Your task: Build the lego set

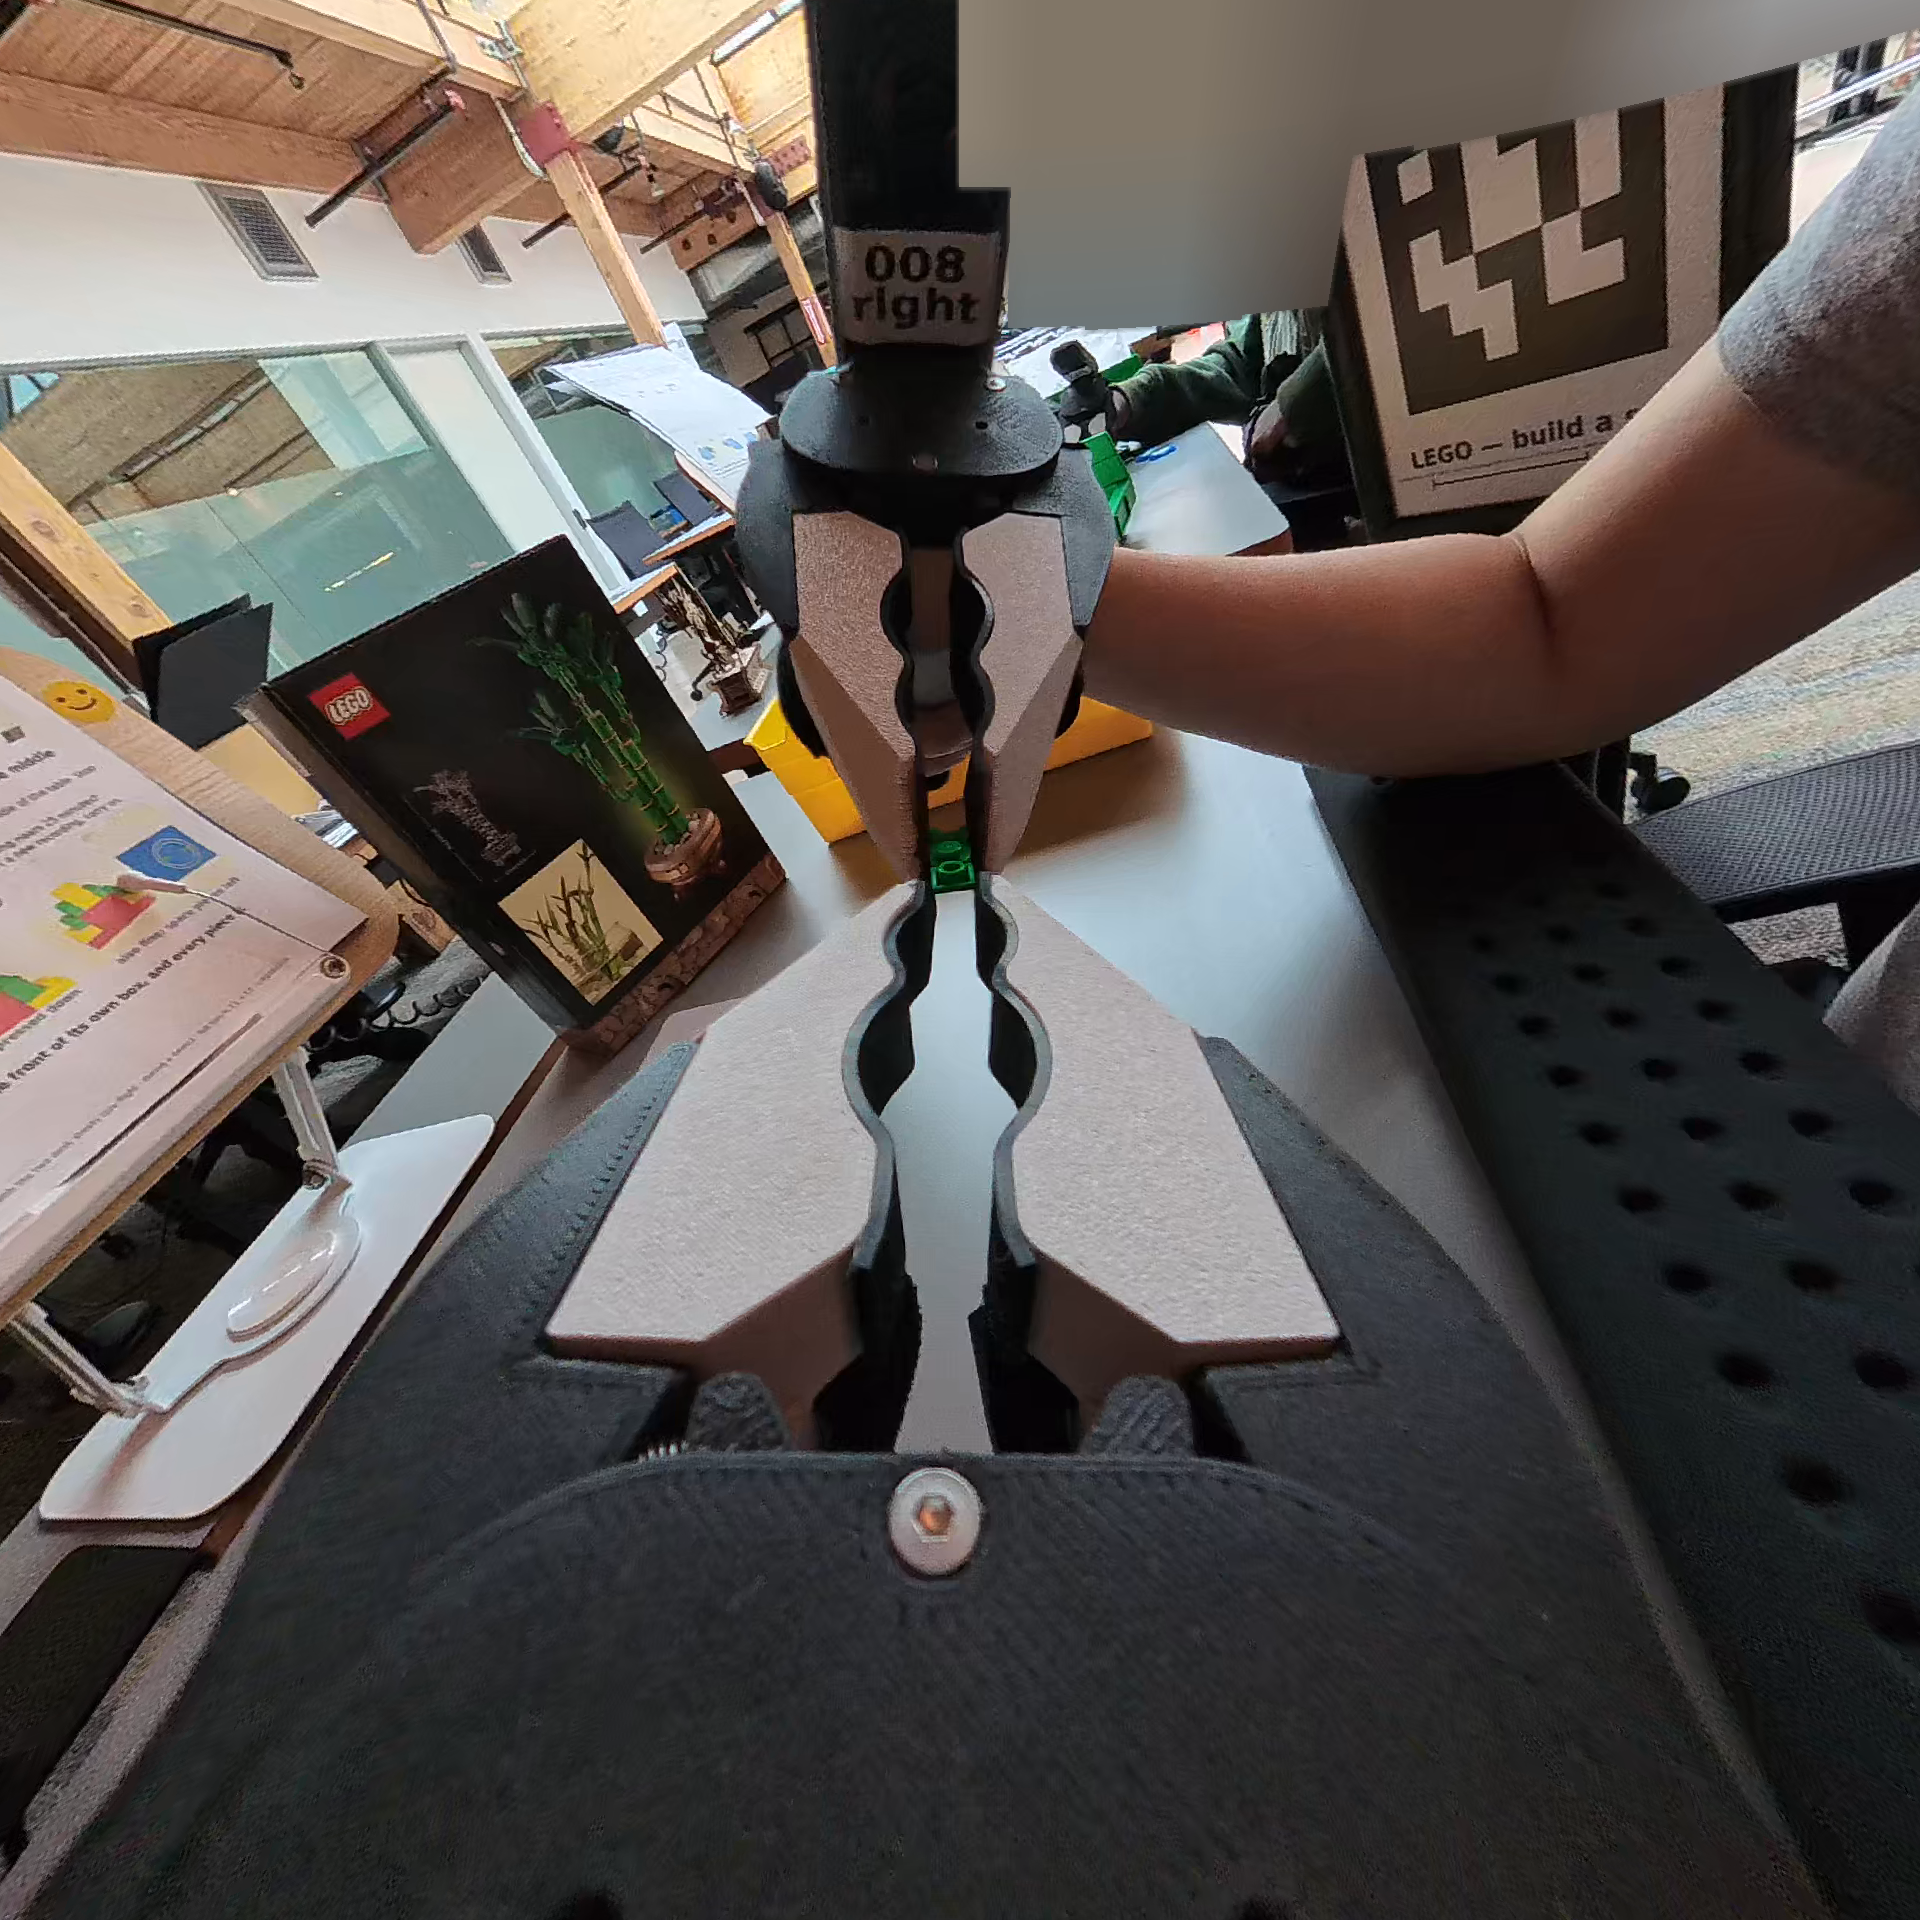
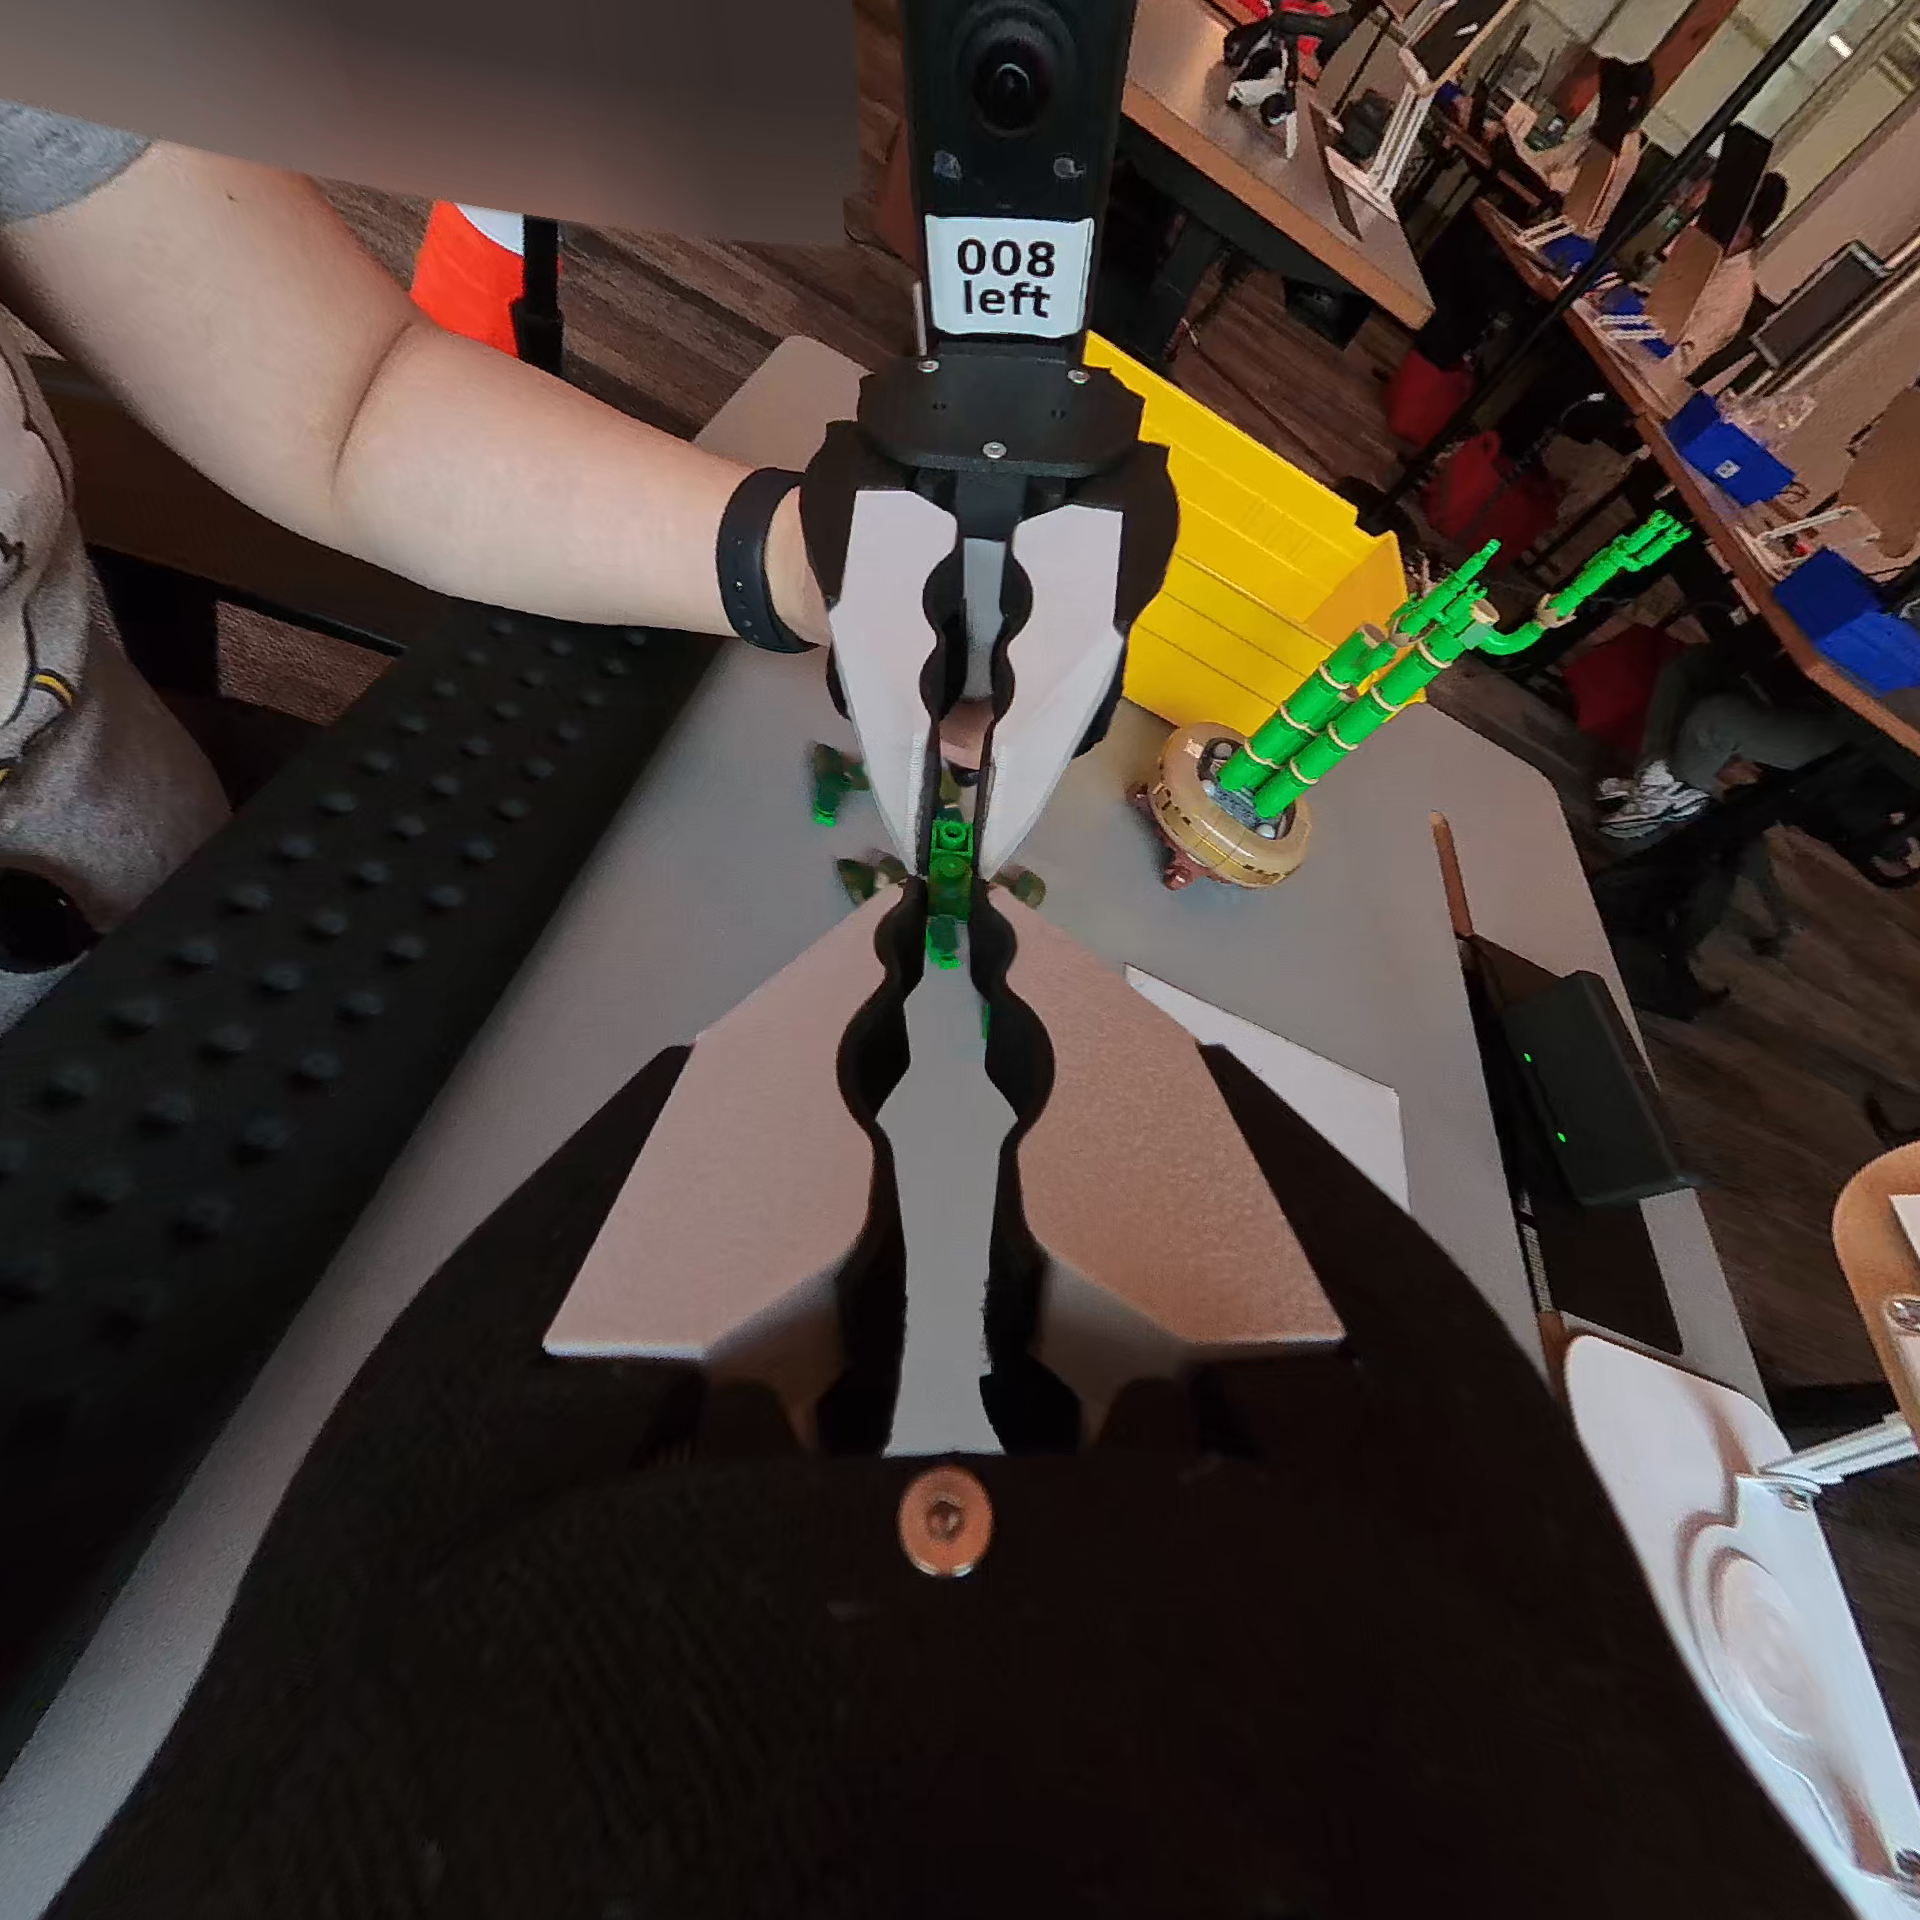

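Lego piece, small and green, sits pinched between my left gripper and right gripper, both nearly closed on it above the surface; misaligned pressing could pop it loose toward the bamboo model.

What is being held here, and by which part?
A small green lego assembly, pinched between both grippers: left gripper on one end, right gripper on the other.

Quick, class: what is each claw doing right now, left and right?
Left claw: shut on the small green piece.
Right claw: shut on the same green piece, tip to tip with the left.
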Action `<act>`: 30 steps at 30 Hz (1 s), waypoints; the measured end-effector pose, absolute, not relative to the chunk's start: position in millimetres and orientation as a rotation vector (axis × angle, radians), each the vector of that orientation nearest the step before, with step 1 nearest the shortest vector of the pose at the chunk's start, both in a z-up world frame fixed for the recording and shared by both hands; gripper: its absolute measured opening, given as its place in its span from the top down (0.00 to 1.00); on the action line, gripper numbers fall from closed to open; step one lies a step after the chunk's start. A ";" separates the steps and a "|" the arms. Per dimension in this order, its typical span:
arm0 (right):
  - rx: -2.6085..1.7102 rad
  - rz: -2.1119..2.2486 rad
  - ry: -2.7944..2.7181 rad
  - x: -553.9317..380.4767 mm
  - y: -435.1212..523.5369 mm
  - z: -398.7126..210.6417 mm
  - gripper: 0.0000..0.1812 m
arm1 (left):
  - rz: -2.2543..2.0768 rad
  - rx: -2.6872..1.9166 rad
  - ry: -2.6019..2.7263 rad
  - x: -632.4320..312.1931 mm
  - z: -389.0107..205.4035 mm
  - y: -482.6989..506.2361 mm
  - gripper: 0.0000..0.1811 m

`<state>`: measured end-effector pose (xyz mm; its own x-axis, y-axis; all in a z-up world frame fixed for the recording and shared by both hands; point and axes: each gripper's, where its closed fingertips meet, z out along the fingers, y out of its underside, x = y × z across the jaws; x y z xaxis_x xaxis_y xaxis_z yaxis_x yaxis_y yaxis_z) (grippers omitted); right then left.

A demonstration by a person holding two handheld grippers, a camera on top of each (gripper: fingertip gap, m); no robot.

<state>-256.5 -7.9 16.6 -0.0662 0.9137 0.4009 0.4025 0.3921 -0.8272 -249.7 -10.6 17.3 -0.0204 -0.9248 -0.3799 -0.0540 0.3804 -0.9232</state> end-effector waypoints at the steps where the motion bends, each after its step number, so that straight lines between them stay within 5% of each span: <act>1: -1.180 0.658 -1.662 -256.3 -9.0 16.4 0.97 | -0.907 -0.952 1.422 -249.5 17.2 -11.7 0.97; 30: -1.210 0.781 -1.725 -254.5 -20.1 8.2 0.96 | -1.148 -1.002 1.471 -247.9 10.1 -23.5 0.97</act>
<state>-254.5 -20.1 8.2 -0.1546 0.9432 0.2941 0.4009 0.3320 -0.8539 -247.9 -23.5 10.1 -0.1803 -0.9625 -0.2029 -0.0368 0.2128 -0.9764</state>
